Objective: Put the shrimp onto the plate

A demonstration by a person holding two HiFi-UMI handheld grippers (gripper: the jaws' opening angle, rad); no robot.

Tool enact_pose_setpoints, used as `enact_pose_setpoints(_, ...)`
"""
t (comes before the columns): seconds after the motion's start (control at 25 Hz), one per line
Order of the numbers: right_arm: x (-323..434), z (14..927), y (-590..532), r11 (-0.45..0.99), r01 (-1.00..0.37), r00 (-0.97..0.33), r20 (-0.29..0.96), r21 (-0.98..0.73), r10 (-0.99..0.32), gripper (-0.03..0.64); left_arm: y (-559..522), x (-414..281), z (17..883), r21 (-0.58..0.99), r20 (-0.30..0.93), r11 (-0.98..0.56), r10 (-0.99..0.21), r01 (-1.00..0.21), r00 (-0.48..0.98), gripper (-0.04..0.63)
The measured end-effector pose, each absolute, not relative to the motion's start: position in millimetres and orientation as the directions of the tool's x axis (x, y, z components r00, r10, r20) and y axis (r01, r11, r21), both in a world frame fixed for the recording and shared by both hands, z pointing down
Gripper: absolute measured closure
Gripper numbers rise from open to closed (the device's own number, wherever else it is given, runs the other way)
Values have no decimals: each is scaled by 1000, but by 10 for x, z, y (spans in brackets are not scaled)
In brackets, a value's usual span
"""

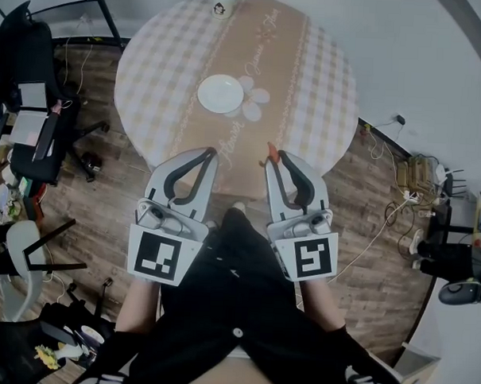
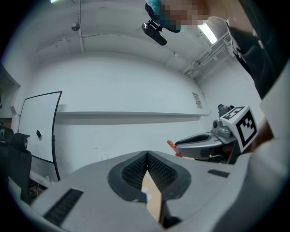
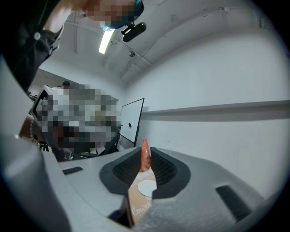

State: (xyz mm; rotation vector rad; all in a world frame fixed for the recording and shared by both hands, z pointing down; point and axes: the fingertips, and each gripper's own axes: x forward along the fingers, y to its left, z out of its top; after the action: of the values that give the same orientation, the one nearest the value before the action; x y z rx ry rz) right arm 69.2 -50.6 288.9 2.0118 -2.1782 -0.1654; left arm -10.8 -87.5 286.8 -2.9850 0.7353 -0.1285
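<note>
Shrimp (image 3: 145,154): orange, pinched between the jaw tips of the right gripper (image 1: 272,158), one end poking out past them. Only a narrow part of the body looks clamped. The gripper is held at the near edge of the round table (image 1: 317,79), close to the person's torso. Left gripper (image 1: 213,152) is alongside, jaws pressed together on nothing. White plate (image 1: 221,93) is bare, mid-table on the checked cloth, well apart from both grippers.

Risks, as judged:
- The thin pinch could let the shrimp pivot or slip during the reach. A drop here lands on cloth or floor, not the plate.
- Letting go too high or off-centre may send it over the shallow rim.
- It might cling to a ribbed pad on opening.
</note>
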Motion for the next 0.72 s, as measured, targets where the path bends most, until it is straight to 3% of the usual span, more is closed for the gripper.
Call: enact_pose_setpoints(0.72, 941, 2733, -1005, 187, -958, -187, 20, 215, -982, 566, -1251, 81, 2687, -120, 31, -820, -566, -560, 824, 592)
